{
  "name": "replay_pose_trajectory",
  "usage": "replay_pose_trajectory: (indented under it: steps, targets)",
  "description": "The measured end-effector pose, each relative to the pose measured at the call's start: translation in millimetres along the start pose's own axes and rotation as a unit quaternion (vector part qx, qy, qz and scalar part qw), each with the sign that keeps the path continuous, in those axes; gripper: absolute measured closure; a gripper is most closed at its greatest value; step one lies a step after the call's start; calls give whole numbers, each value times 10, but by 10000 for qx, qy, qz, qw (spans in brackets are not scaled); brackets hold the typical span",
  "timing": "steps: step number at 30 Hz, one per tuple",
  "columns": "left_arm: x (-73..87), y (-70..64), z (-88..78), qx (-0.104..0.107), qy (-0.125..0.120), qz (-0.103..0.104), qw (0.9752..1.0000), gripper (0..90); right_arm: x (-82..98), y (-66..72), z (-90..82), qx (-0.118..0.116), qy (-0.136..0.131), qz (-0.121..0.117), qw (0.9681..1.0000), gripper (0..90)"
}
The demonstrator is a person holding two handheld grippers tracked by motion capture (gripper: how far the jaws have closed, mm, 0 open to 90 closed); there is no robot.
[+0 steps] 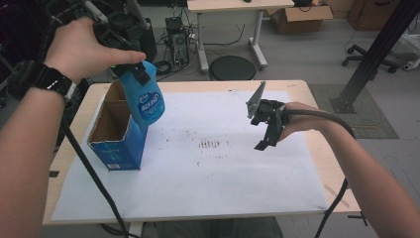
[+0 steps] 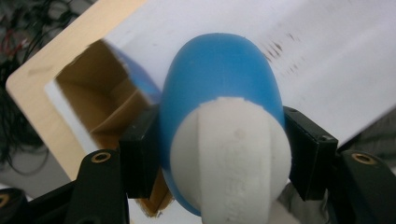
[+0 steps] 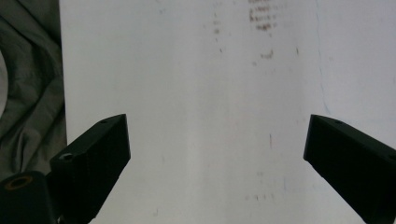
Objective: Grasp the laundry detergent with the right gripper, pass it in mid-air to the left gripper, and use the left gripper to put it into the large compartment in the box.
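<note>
Left gripper (image 1: 130, 59) clamped on blue bottle (image 1: 145, 101) | bottle axis tilted, base down | open box (image 1: 117, 130) directly below-left of claw | right gripper (image 1: 267, 130) jaws apart, empty, well off.

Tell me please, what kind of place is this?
Probably a lab or workshop: a paper-covered wooden table, a computer tower with tangled cables on the floor, cardboard boxes and an office chair behind.

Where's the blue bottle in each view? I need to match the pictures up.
High view: the blue bottle hangs upper left, above the box, held by the left gripper.
Left gripper view: the bottle sits centre, clamped between the jaws, white cap toward the camera.
Right gripper view: not in it.
Shared landmark: the white sheet with its dark smudges.
</note>
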State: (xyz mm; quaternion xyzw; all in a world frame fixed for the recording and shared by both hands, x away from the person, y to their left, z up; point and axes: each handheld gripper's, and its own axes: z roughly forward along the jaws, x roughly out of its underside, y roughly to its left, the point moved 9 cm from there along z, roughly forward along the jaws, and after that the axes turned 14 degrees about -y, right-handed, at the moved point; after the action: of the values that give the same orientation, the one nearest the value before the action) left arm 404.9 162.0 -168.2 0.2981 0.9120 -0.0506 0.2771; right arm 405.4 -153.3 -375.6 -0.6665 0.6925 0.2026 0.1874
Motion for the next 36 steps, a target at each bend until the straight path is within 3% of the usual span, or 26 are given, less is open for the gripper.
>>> replay_pose_trajectory:
  steps: [2,3,5,6,7,8,14,15,17,23,28,33,36]
  targets:
    - [18,159,-60,-228,-53,-389,9990,380,71,-22,-54,74,75,56,9999,67]
    - [18,159,-60,-228,-53,-389,9990,380,71,-22,-54,74,75,56,9999,67]
    - [56,287,-98,-430,-59,-767,9961,380,148,-39,-122,134,132,118,9998,69]
    - [94,385,-124,-589,-61,-1089,9923,380,215,-52,-175,204,215,153,9994,69]
    - [94,385,-124,-589,-61,-1089,9923,380,215,-52,-175,204,215,153,9994,69]
    - [148,509,-153,-815,-46,-1411,9866,380,269,-59,-221,223,248,196,9993,71]
    - [287,728,-194,-1194,37,-1954,9734,380,366,-68,-326,312,321,263,9987,71]
    - [287,728,-194,-1194,37,-1954,9734,380,366,-68,-326,312,321,263,9987,71]
    - [341,792,-174,-1208,5,-2143,9693,380,397,-72,-368,343,346,305,9983,72]
    - [427,867,-72,-1237,-55,-2333,9645,380,438,-65,-389,347,363,319,9982,72]
    - [548,913,86,-1328,38,-2408,9614,380,469,-60,-402,353,354,332,9982,72]
    - [658,935,246,-1344,124,-2426,9607,380,490,-56,-412,340,337,347,9983,72]
    - [775,940,422,-1294,232,-2456,9604,380,502,-51,-414,318,316,353,9984,73]
